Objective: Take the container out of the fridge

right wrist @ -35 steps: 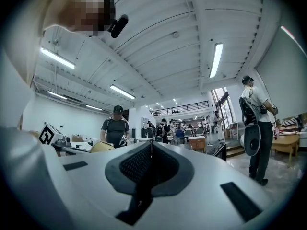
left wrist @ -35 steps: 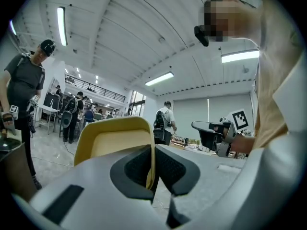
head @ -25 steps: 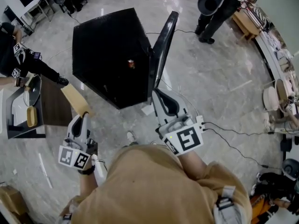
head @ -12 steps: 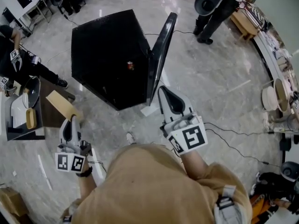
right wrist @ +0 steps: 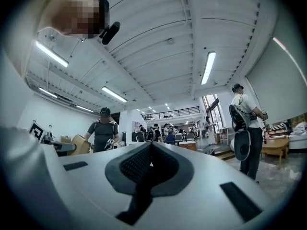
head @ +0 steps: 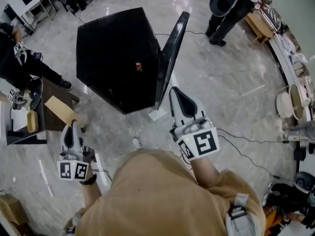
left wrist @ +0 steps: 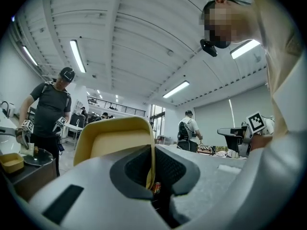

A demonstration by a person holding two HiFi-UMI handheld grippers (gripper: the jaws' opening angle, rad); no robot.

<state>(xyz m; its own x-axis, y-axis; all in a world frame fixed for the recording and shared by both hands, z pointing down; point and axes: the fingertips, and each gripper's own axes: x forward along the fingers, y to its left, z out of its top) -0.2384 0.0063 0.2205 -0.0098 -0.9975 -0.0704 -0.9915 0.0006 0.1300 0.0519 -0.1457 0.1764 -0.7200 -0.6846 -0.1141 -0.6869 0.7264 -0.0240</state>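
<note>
Now I'm holding the tan container (head: 61, 111) well clear of the black fridge (head: 115, 58), its wall pinched in the left gripper (head: 72, 128) beside the dark table (head: 49, 130). The right gripper (head: 178, 95) is hanging pressed together on nothing near the open fridge door (head: 170, 53). I'm judging the removal itself done, so the next move is probably calling for a steady set-down or pushing the door closed.

Floor (head: 236, 82): pale grey marbled stone, glossy, with black cables (head: 251, 141) trailing across it. Ceiling (right wrist: 158, 42): white, ribbed, with long strip lights (right wrist: 208, 67). Curved counter (head: 281, 50) at the right edge; dark low table (head: 49, 125) at left.
</note>
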